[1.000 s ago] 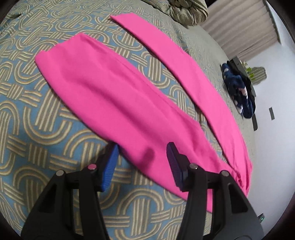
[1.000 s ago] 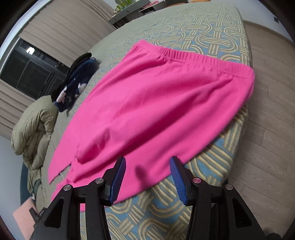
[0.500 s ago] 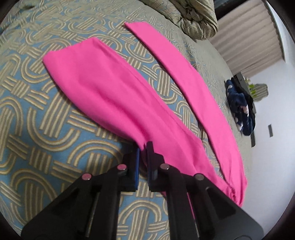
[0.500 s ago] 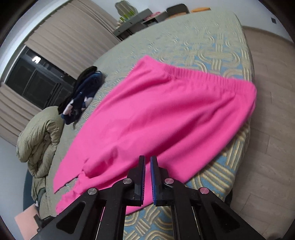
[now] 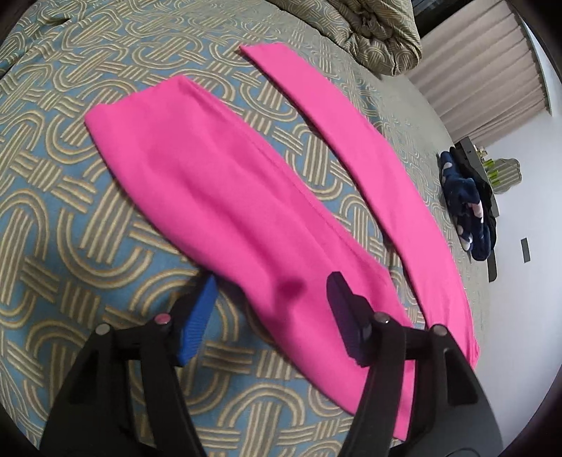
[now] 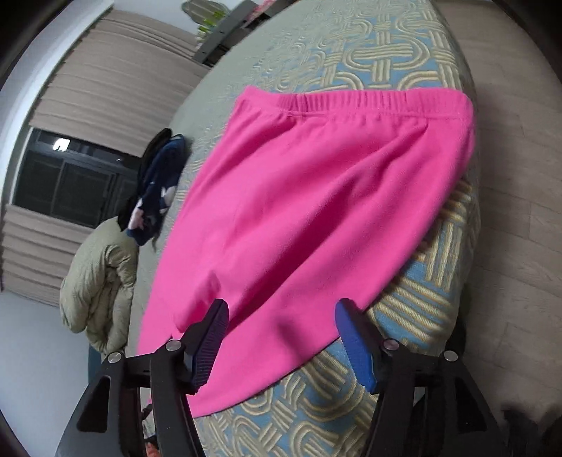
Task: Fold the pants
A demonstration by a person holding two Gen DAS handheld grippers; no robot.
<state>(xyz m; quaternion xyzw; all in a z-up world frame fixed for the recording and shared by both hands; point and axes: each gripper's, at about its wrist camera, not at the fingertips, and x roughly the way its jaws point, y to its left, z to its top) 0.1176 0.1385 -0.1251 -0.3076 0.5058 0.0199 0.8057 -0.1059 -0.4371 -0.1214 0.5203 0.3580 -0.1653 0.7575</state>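
Note:
Bright pink pants [image 5: 217, 197] lie spread flat on a patterned bedspread [image 5: 52, 246]. In the left wrist view the two legs run apart; the far leg [image 5: 372, 165] stretches toward the right. My left gripper [image 5: 272, 284] hovers over the near leg's lower edge, its jaws opening, with cloth under them but not pinched. In the right wrist view the elastic waistband [image 6: 351, 103] is at the far end, by the bed's edge. My right gripper [image 6: 282, 309] hangs over the pants' near edge [image 6: 281, 246], its jaws also opening and gripping nothing.
A bunched olive duvet [image 5: 372, 31] [image 6: 98, 277] sits at the far end of the bed. A dark navy garment [image 5: 470, 211] [image 6: 154, 186] lies near the far side. Wooden floor [image 6: 520, 246] drops off just past the waistband. A window with blinds [image 6: 66, 182] is behind.
Both grippers were open, snapped shut half a second ago, and stand open again now. The pants lie much as before; both hands rolled slightly.

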